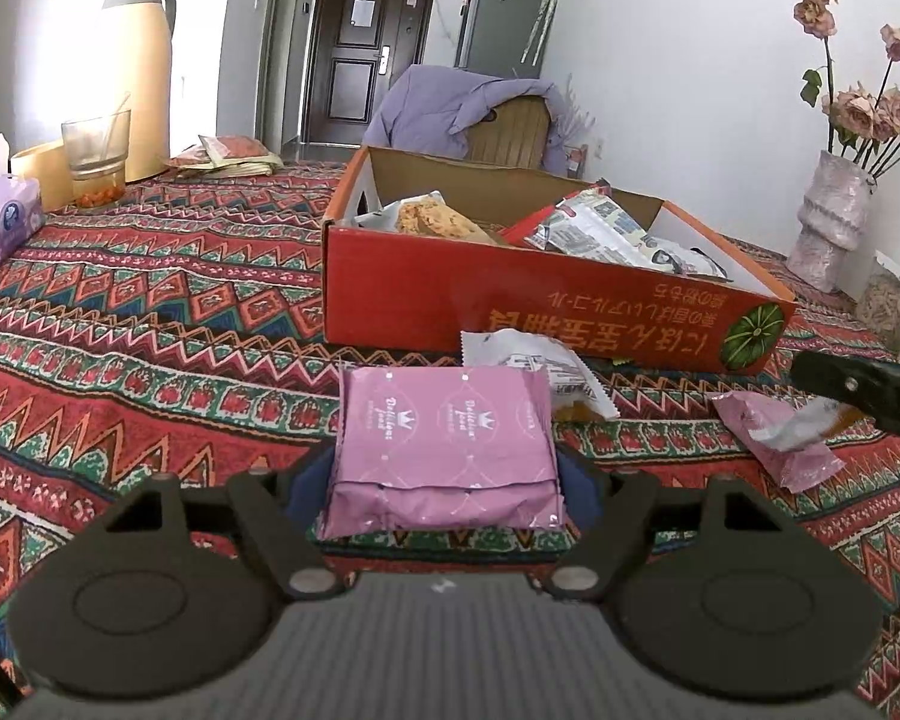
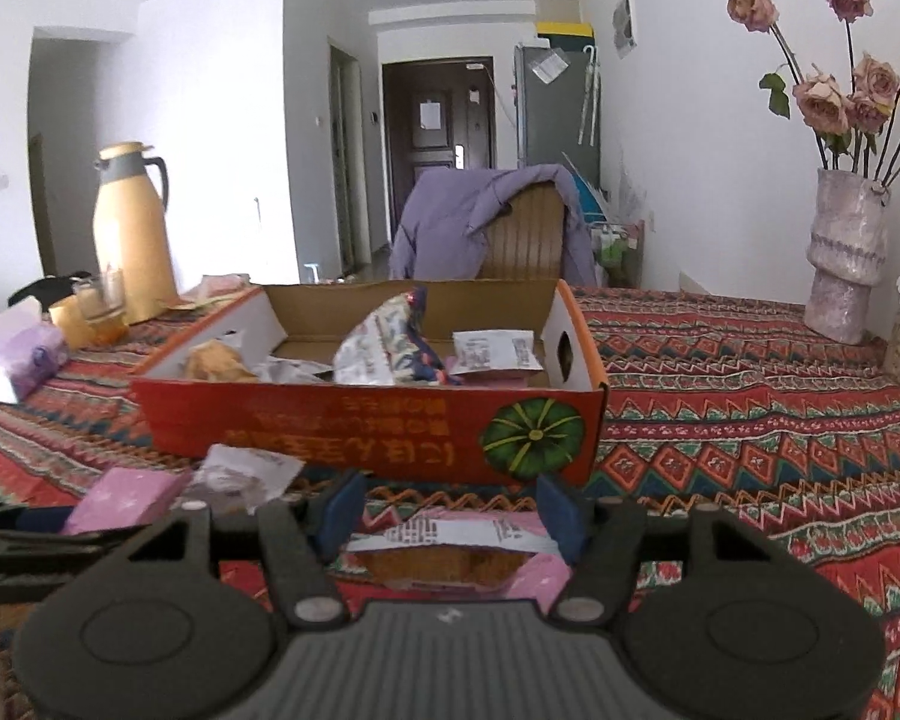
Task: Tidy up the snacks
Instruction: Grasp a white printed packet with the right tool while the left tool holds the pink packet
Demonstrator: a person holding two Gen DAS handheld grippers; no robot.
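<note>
The left tongs (image 1: 444, 480) grip a pink snack packet (image 1: 444, 438) at its sides, blue pads pressed against it, just above the patterned worktop (image 1: 150, 324). The right tongs (image 2: 450, 516) clamp a second pink packet (image 2: 450, 546), torn open with a brown biscuit showing. Beyond the first packet, toward 12 o'clock, a white wrapper (image 1: 528, 360) lies on the cloth, touching the red cardboard box (image 1: 510, 306). That box holds several more snacks. Farther off, a cream thermos (image 1: 138, 66) stands at 10 o'clock and a vase of dried roses (image 1: 828, 222) at 2 o'clock.
</note>
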